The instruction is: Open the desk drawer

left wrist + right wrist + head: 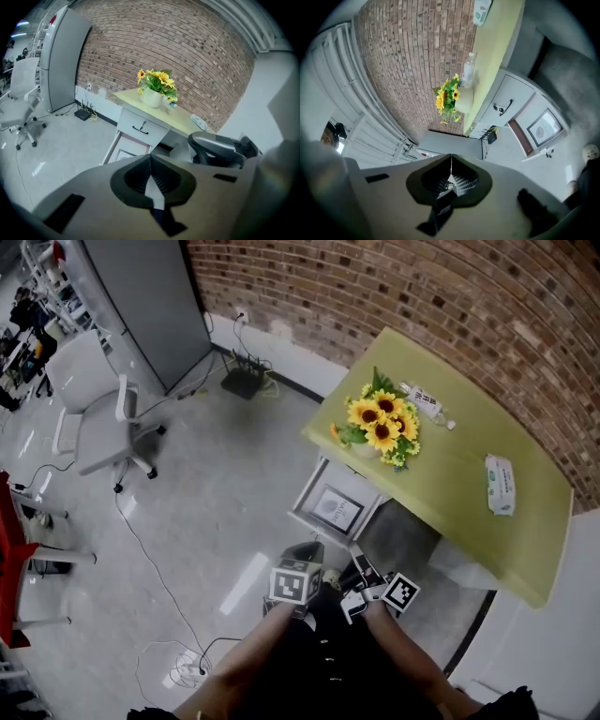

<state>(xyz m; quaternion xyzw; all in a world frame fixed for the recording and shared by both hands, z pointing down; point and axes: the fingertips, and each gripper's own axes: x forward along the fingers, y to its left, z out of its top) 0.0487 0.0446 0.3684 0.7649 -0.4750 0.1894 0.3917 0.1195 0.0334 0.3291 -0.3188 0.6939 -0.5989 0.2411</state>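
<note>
I'm seeing the floor (206, 521) gleaming smooth and glossy, while the wall (450, 306) is showing rough, matt brick. The desk top (459, 437) is looking matt and smooth, the drawer (307, 487) is showing smooth white-painted sides, and the bottle (424, 401) and pack (501, 484) are looking like clear and glossy plastic.

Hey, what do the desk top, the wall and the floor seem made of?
Desk top: likely painted or laminated board, smooth matte yellow-green. Wall: bare brick, mortar lines showing. Floor: perhaps polished concrete or vinyl, grey with glossy reflections.
</note>
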